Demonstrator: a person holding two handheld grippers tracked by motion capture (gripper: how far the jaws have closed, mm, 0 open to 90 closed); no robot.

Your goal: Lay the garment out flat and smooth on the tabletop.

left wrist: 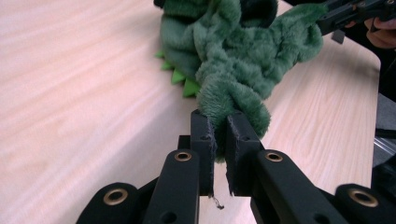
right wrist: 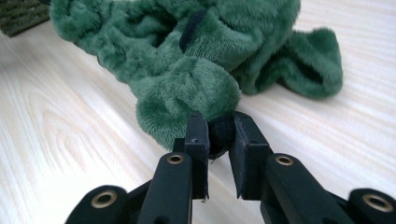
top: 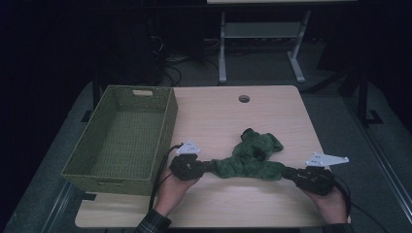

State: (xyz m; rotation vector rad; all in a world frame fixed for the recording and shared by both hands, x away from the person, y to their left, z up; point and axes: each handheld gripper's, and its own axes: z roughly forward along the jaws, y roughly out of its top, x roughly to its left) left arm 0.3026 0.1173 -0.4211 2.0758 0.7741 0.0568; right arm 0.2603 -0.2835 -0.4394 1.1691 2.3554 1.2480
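A green plush garment (top: 252, 156) is stretched low across the near middle of the wooden table (top: 272, 104), pulled between two grippers. Its left end is clamped by the left gripper (top: 206, 166), whose jaws are seen in the left gripper view closed nearly together on a twisted fold of the fleece (left wrist: 233, 100) (a thin wedge of fabric is pinched between them). Its right end is held by the right gripper (top: 290, 173); in the right gripper view the jaws are drawn in on a dark edge of the cloth (right wrist: 187, 88), with a narrow gap kept by the material. Small bright green spikes (left wrist: 180, 79) are seen along the garment's underside, resting on the table. A green woven basket (top: 121, 138) is set at the table's left edge, well apart from the garment.
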